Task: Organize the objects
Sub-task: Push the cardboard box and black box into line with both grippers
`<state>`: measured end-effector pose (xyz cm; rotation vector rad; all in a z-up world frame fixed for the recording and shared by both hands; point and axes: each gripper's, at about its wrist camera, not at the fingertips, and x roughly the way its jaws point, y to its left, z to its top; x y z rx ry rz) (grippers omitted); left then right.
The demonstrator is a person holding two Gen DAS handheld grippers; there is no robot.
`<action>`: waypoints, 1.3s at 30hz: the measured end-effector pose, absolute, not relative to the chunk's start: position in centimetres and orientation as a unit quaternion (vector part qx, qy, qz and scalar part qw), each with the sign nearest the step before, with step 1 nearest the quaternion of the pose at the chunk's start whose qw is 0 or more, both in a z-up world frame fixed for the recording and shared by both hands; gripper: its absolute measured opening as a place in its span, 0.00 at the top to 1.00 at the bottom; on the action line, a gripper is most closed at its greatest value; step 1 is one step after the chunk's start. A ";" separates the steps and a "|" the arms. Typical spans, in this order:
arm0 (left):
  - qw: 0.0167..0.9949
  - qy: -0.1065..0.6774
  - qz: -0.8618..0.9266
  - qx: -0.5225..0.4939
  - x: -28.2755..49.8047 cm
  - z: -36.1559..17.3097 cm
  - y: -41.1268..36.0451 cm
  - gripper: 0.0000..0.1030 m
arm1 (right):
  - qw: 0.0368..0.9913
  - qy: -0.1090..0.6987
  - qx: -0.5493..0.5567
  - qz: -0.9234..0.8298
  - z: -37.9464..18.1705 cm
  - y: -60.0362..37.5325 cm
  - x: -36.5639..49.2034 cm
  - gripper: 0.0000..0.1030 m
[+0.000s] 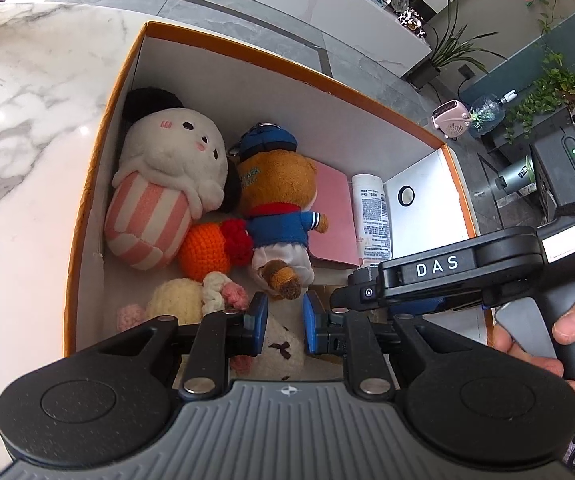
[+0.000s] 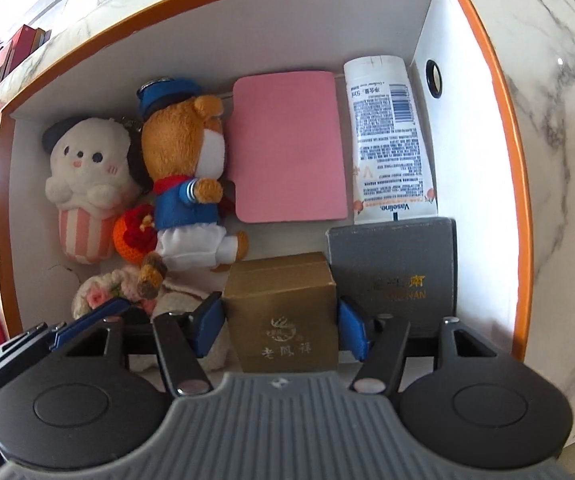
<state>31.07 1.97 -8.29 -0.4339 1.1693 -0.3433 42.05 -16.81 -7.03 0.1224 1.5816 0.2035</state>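
Blue pads of the left gripper (image 1: 285,322) stand close together with nothing between them, hovering low over the near end of the orange-rimmed box (image 1: 287,65). Seen from the left wrist, the box holds a white plush with a striped pink body (image 1: 159,184), a bear in a blue uniform (image 1: 277,216), an orange knitted ball (image 1: 203,248) and cream knitted toys (image 1: 191,300) right under the pads. A pink pad (image 1: 335,220) and a white lotion tube (image 1: 373,220) lie flat toward the right wall. The other tool's black body crosses the right side, a hand (image 1: 543,332) on its grip. This left tool looks best kept still and clear, since it crowds the same corner.

From the right wrist, the right gripper (image 2: 279,322) is clamped on a gold carton (image 2: 283,312), one pad on each side face. The carton sits in the near part of the box, a grey case (image 2: 397,276) just beside it on the right and the bear's feet close on the left. To place it well, I judge it should go down square in the gap before the pink pad (image 2: 287,144), its edges in line with the grey case, and be let go only once it rests flat. The bear's leg and the knitted toys may snag the left pad; the grey case leaves little room for the right pad to spread.
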 end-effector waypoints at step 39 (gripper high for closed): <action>0.805 0.531 -0.179 -0.196 30.1 -6.6 3.1 0.79 | 0.758 0.647 -0.035 0.075 -4.8 -12.2 39.1 0.43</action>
